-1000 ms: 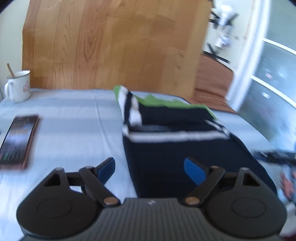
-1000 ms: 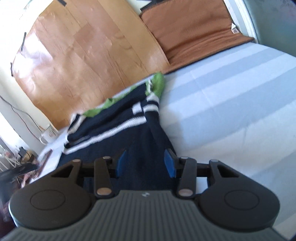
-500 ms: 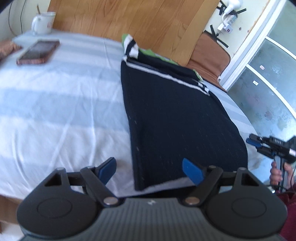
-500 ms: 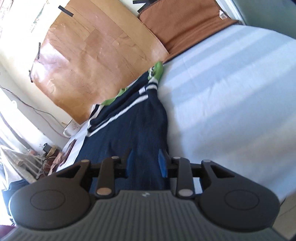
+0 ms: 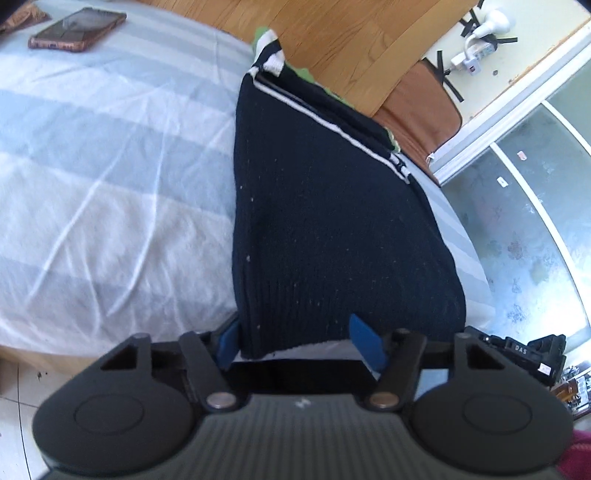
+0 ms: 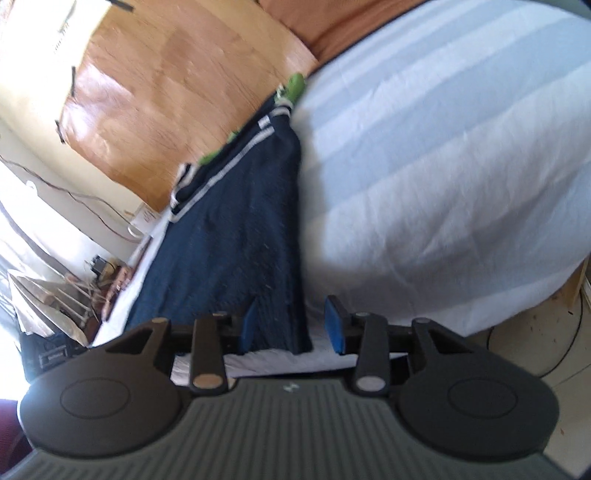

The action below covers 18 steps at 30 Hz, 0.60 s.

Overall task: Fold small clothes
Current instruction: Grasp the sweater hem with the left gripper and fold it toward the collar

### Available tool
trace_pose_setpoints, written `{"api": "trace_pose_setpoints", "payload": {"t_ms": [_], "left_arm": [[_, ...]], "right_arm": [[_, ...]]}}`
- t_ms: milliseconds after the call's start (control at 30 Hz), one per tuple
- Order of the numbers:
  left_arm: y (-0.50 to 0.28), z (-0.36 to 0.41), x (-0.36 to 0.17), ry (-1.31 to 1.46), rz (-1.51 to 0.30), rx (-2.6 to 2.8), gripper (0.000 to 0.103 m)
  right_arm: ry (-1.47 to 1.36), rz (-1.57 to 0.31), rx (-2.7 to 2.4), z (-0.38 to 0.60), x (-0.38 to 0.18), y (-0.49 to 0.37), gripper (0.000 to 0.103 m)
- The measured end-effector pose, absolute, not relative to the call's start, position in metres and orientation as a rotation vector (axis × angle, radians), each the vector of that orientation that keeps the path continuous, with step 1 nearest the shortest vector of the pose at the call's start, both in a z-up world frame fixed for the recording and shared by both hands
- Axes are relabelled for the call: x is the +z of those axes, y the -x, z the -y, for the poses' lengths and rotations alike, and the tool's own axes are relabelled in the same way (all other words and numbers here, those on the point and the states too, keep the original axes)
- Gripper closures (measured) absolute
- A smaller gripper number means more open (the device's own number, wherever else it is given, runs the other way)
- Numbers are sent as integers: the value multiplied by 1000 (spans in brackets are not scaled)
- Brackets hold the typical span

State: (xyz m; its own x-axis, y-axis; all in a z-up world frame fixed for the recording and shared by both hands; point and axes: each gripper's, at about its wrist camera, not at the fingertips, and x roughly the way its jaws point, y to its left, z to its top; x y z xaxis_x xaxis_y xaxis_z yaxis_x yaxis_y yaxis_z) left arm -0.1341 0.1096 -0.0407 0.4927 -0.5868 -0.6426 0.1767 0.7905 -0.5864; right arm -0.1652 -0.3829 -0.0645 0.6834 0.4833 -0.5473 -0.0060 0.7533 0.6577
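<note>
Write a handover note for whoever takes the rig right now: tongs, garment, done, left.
Left tongs: jaws closing around the near-left hem corner of the navy sweater; pads not clearly pressing yet.
Right tongs: jaws opening, near-right hem corner between them, no grip.
Sweater lies flat lengthwise on the striped bedsheet, hem at the near bed edge, white-striped sleeves folded across the far end over green fabric.
Phone lies on the sheet, far left, apart from the sweater.
Done: sleeves folded in.
Left: probably grip both hem corners and fold the hem up toward the collar.
</note>
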Motion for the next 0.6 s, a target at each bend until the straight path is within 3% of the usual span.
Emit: {"api": "trace_pose_setpoints", "payload": {"t_ms": [33,67,100,367,600], "left_arm": [[130,-108,-44,490,-963,-481,67],[126,-106,-46,496,-984,-477,91],[123,-106,-49,509,-1006,-486,94],[117,-136,-12,654,-885,-569,95],[38,-136,18,768,-774,-549,95]], "right_arm": [[-667,-789,303,383,-66,163,63],[-664,-807,316,382,-67,161,85],[-660,-827,344,379,-66,158,93],[-711,-709,472,391,-20,155,93],[-866,-594,397,403,-3,76,93]]}}
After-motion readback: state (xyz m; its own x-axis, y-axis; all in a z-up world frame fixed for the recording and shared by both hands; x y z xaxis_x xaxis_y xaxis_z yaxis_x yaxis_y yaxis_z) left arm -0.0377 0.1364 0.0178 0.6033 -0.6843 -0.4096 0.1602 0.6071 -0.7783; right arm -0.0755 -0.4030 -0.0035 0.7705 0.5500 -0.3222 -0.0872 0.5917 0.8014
